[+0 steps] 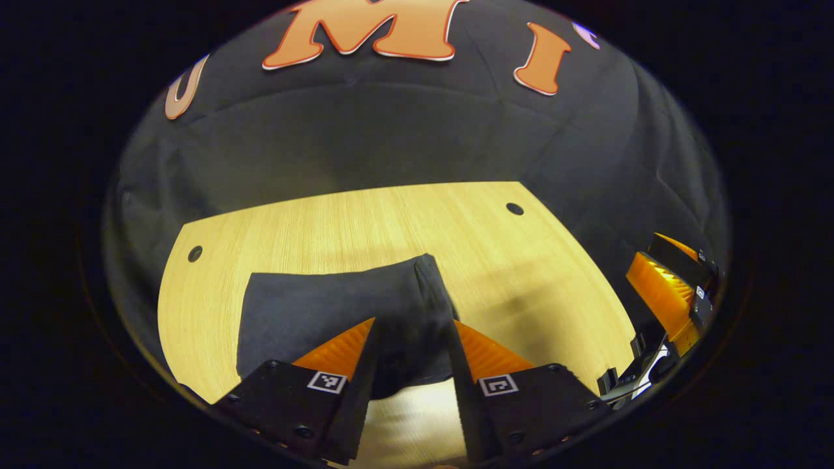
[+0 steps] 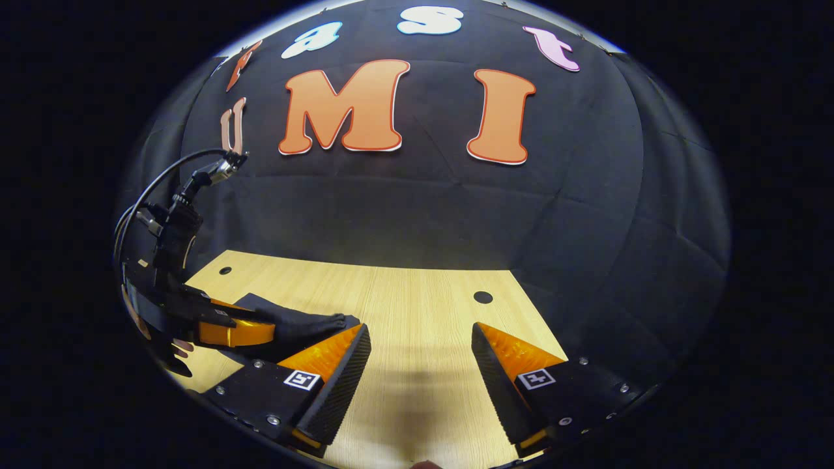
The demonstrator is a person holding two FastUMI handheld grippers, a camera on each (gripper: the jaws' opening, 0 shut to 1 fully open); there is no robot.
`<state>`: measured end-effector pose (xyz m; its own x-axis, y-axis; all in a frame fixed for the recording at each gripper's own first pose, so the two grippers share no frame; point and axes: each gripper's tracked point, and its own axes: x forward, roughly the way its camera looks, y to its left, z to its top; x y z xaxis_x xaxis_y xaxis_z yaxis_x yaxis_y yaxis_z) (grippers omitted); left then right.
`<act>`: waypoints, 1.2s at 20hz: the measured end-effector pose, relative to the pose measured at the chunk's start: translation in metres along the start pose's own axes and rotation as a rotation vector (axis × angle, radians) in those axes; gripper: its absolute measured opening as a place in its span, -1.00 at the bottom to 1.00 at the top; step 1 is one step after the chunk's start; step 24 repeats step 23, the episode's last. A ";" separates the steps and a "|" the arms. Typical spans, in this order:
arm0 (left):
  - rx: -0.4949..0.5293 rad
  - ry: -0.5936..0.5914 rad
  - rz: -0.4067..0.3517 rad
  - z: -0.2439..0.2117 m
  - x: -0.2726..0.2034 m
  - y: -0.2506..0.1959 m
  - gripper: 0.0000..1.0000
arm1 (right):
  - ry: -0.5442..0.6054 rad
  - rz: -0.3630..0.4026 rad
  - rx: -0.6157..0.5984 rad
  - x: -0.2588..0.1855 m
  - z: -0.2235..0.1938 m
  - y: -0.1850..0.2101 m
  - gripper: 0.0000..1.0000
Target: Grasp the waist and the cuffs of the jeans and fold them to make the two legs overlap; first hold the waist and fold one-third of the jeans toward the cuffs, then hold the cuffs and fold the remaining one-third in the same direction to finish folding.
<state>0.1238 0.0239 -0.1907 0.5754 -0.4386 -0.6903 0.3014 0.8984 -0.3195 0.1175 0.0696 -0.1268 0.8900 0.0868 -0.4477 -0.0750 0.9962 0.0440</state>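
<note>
Your wooden table (image 1: 313,221) runs back to the booth's black cloth wall (image 1: 404,130), with small round holes (image 1: 515,208) near its far corners. The jeans (image 1: 313,312) lie on it as a compact dark bundle, already doubled over, toward the left side of the table in the left gripper view. That squat shape suggests you are in the last fold or just finishing it.

Your left gripper (image 1: 412,352) has a raised corner of the denim between its fingers; the jaws stand narrowly apart with the cloth filling the gap, so the grip looks closed on the fabric. In the right gripper view that same gripper (image 2: 234,329) sits low on the bundle (image 2: 306,322).

Your right gripper (image 2: 420,374) hangs wide open over bare wood, holding nothing, just beside the jeans
</note>
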 end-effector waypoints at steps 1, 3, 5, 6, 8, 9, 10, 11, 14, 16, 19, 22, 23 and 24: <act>0.006 -0.025 -0.005 0.004 -0.008 -0.002 0.25 | -0.007 0.007 -0.001 -0.002 0.002 0.002 0.89; 0.009 -0.081 0.013 0.014 -0.026 0.003 0.58 | -0.028 0.019 -0.011 -0.005 0.010 0.010 0.89; -0.003 -0.146 0.052 0.024 -0.049 0.016 0.84 | -0.058 0.032 -0.022 -0.009 0.019 0.019 0.89; -0.012 -0.184 0.067 0.031 -0.064 0.024 0.80 | -0.077 0.044 -0.027 -0.012 0.026 0.026 0.89; -0.021 -0.276 0.112 0.045 -0.096 0.039 0.83 | -0.122 0.061 -0.046 -0.019 0.040 0.039 0.89; -0.020 -0.321 0.143 0.049 -0.114 0.049 0.84 | -0.149 0.066 -0.059 -0.021 0.049 0.044 0.89; -0.021 -0.363 0.173 0.053 -0.131 0.059 0.84 | -0.180 0.072 -0.072 -0.025 0.057 0.051 0.89; -0.025 -0.407 0.195 0.054 -0.146 0.068 0.84 | -0.213 0.079 -0.082 -0.029 0.067 0.058 0.93; -0.054 -0.499 0.247 0.053 -0.190 0.084 0.88 | -0.300 0.121 -0.089 -0.039 0.087 0.081 0.88; -0.081 -0.562 0.260 0.052 -0.219 0.091 0.88 | -0.342 0.156 -0.098 -0.047 0.095 0.098 0.87; -0.045 -0.694 0.349 0.058 -0.265 0.103 0.89 | -0.383 0.208 -0.126 -0.055 0.102 0.123 0.94; 0.043 -0.816 0.433 0.073 -0.298 0.105 0.90 | -0.402 0.252 -0.129 -0.061 0.103 0.142 0.96; 0.062 -0.836 0.465 0.074 -0.303 0.107 0.90 | -0.407 0.263 -0.129 -0.062 0.104 0.147 0.96; 0.062 -0.836 0.465 0.074 -0.303 0.107 0.90 | -0.407 0.263 -0.129 -0.062 0.104 0.147 0.96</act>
